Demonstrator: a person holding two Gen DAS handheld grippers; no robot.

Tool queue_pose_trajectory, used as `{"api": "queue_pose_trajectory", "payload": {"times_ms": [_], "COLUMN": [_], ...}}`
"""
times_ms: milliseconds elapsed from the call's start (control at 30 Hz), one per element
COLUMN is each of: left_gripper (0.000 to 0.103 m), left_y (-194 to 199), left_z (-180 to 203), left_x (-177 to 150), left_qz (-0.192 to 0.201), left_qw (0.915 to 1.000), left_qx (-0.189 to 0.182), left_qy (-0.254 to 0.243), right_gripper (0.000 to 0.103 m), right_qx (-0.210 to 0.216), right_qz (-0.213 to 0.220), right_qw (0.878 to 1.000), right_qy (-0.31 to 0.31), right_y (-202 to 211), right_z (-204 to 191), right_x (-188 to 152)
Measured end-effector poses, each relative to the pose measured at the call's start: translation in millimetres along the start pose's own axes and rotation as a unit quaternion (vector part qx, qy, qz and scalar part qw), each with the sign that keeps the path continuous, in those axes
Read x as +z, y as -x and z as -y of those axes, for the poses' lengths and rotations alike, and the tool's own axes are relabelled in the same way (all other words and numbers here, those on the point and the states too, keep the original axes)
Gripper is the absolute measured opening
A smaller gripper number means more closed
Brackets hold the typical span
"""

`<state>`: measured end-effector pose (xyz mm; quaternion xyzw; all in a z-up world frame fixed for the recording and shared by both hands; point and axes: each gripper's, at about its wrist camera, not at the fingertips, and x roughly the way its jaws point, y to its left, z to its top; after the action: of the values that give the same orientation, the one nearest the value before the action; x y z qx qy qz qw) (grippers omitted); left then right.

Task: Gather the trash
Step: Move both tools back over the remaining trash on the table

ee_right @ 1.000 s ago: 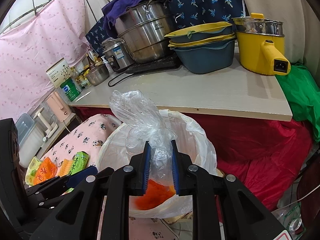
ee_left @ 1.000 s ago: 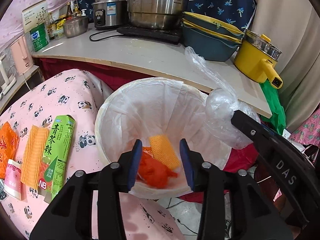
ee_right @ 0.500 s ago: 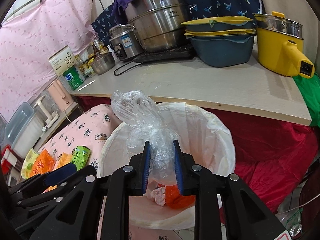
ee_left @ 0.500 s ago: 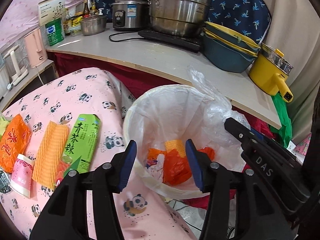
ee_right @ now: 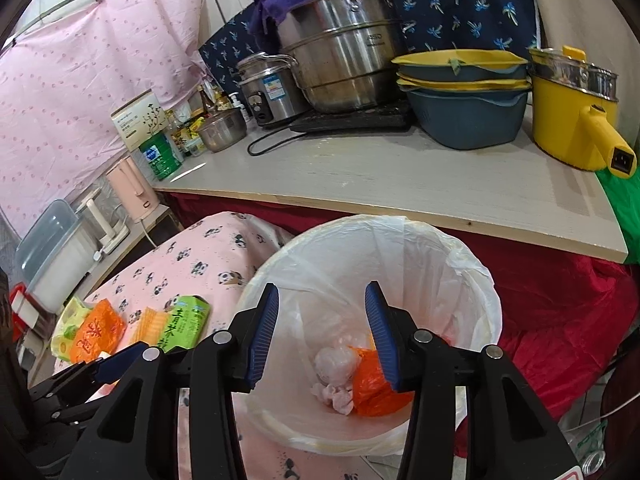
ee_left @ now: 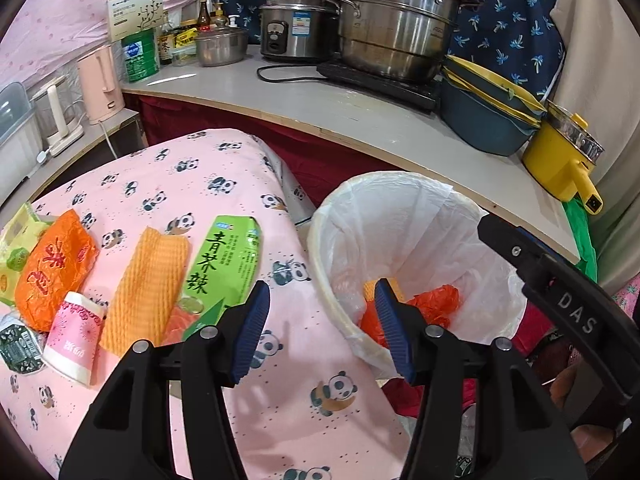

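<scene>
A round bin with a white liner (ee_left: 404, 204) (ee_right: 436, 264) stands beside the panda-cloth table (ee_left: 168, 172). In the bin lie orange wrappers (ee_right: 376, 392) and a clear crumpled bag (ee_right: 336, 368). My right gripper (ee_right: 322, 330) is open and empty above the bin mouth. My left gripper (ee_left: 320, 324) is open and empty over the table's edge next to the bin. On the table lie a green snack packet (ee_left: 224, 264), an orange foam net (ee_left: 148, 280), an orange wrapper (ee_left: 52, 264), a pink-and-white pack (ee_left: 76, 336) and a yellow-green wrapper (ee_left: 16, 240).
Behind the bin runs a grey counter (ee_right: 400, 184) with steel pots (ee_right: 344, 48), stacked blue-yellow basins (ee_right: 464, 96) and a yellow electric pot (ee_right: 572, 112). Red cloth (ee_right: 560, 304) hangs below the counter. A pink kettle (ee_left: 100, 84) stands on a side shelf at the left.
My right gripper has opened and let go of the clear plastic bag, which now lies in the bin. My left gripper has drawn back left, toward the table.
</scene>
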<state>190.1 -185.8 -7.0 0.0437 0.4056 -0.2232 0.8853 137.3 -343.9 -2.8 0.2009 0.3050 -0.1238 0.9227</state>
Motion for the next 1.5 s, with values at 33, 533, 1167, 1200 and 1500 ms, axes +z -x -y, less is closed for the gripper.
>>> {"api": "queue_pose_trajectory", "payload": {"times_ms": [33,533,1167,1200,1500], "left_gripper": [0.052,0.059,0.059,0.059,0.059], "left_y": [2.1,37.8,57.5,58.4,71.3], "left_z": [-2.5,-61.5,-96.3,-95.0,-93.2], "left_x": [-0.6,-22.2,-59.4,-60.4,-64.2], "left_qz": [0.001,0.014,-0.002,-0.003,0.003], "left_qw": [1.0,0.9983,0.9976,0.9978,0.998], "left_qx": [0.001,0.035,0.054,0.051,0.047], "left_qy": [0.002,0.045,0.043,0.042,0.043], "right_gripper": [0.044,0.045,0.044,0.044,0.044], "right_qx": [0.003,0.05,0.036,0.034,0.025], "right_qz": [0.001,-0.015,-0.007,-0.006,-0.003], "right_qw": [1.0,0.998,0.999,0.999,0.999], "right_qy": [0.002,0.045,0.033,0.034,0.038], "right_y": [2.1,23.3,61.1,63.1,78.5], "right_z": [-3.6,-72.0,-97.6,-98.0,-100.1], "right_x": [0.3,-25.0,-42.6,-43.1,-49.1]}}
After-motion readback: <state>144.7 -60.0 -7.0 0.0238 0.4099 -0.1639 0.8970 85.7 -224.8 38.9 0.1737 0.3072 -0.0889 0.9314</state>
